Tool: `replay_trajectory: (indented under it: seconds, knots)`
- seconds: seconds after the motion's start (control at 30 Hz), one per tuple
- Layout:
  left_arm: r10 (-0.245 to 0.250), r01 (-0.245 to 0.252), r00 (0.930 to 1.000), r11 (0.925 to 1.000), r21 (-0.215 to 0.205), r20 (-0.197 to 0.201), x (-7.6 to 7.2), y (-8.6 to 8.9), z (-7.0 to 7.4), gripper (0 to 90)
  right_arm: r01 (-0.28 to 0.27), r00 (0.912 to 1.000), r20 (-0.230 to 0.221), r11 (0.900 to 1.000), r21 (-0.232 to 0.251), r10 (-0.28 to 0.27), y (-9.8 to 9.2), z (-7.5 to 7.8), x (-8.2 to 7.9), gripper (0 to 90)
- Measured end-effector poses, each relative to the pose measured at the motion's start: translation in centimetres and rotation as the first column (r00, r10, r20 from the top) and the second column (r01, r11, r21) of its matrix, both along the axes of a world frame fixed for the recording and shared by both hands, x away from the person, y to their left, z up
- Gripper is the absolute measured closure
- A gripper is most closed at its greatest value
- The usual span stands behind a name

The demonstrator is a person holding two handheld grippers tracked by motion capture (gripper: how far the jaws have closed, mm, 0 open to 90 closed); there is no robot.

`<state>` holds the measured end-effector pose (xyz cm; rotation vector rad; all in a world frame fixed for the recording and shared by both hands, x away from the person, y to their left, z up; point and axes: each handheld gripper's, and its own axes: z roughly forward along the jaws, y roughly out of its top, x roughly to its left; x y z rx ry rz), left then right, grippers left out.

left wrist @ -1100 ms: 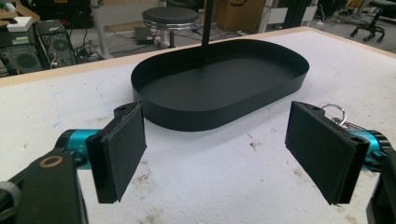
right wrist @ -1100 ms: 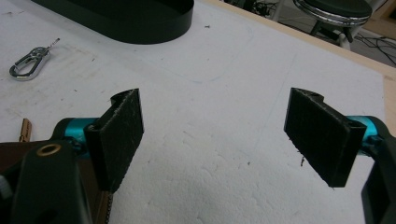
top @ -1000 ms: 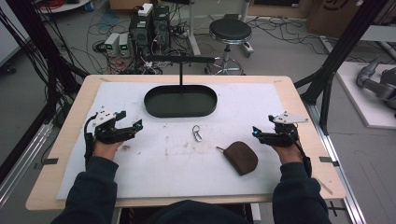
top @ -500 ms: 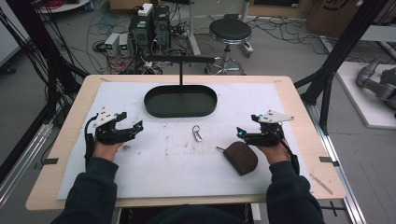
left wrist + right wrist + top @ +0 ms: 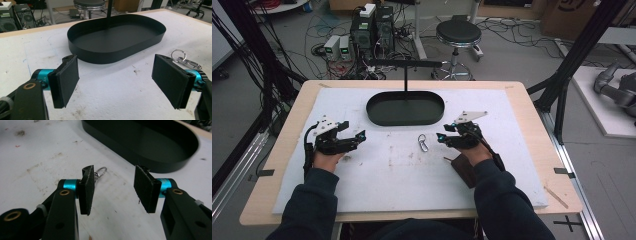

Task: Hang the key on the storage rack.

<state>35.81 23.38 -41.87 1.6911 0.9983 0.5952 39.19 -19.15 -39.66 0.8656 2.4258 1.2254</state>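
While its jaws half close on nothing, right gripper (image 5: 443, 138) has neared the keyring clip (image 5: 423, 143).

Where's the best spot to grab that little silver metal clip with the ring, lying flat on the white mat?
Probably the long snap-hook body of the small silver metal clip, not the thin ring. It lies flat, so come straight down from above with the right claw, whose jaws have just been closing with nothing between them, and pinch across its narrow width.
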Motion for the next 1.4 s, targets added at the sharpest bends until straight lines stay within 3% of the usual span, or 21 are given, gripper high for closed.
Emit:
replay_trajectory:
  seconds: [0.2, 0.5, 0.6, 0.7, 0.73, 0.97, 1.1, 1.33, 1.4]
  knots:
    - [0.0, 0.0, 1.0, 1.0, 0.007, -0.006, 0.0, -0.1, 0.0, 22.0, -0.038, 0.9926, -0.117, 0.998, -0.04, 0.034, 3.4, -1.0, 2.1, 51.3]
    - [0.006, -0.006, 1.0, 0.9999, 0.013, -0.003, 0.0, 0.0, 0.0, 24.6, -0.042, 0.9746, -0.223, 0.995, -0.087, 0.021, 5.7, -3.3, 3.4, 54.7]
    - [0.005, -0.005, 1.0, 0.9999, 0.01, -0.004, 0.0, 0.0, 0.0, 25.9, -0.048, 0.9735, -0.227, 0.995, -0.083, 0.028, 5.8, -3.3, 3.6, 57.6]
    - [0.006, -0.005, 1.0, 0.9999, 0.011, -0.005, -0.1, 0.0, 0.0, 26.4, -0.066, 0.9689, -0.243, 0.995, -0.074, 0.046, 5.8, -3.4, 3.8, 69.0]
    - [0.007, -0.007, 1.0, 0.9999, 0.013, -0.005, 0.0, 0.0, 0.0, 26.4, -0.066, 0.9689, -0.243, 0.995, -0.074, 0.046, 5.8, -3.4, 3.8, 69.0]
    - [0.01, -0.01, 0.9999, 0.9999, 0.012, -0.008, 0.0, 0.0, 0.0, 26.4, -0.138, 0.9677, -0.23, 0.98, -0.141, 0.103, 7.0, -3.3, 3.7, 84.5]
    - [0.015, -0.015, 0.9998, 0.9998, 0.011, -0.01, 0.0, 0.1, 0.0, 26.5, -0.152, 0.9707, -0.212, 0.973, -0.171, 0.114, 7.5, -3.1, 3.8, 86.1]
    - [0.015, -0.015, 0.9998, 0.9998, 0.013, -0.012, 0.0, 0.1, 0.0, 26.6, -0.143, 0.9679, -0.231, 0.974, -0.179, 0.099, 7.0, -2.9, 3.7, 87.6]
    - [0.014, -0.014, 0.9998, 0.9998, 0.012, -0.013, 0.0, 0.1, 0.0, 26.6, -0.143, 0.9753, -0.196, 0.968, -0.207, 0.102, 7.0, -2.7, 3.6, 89.7]
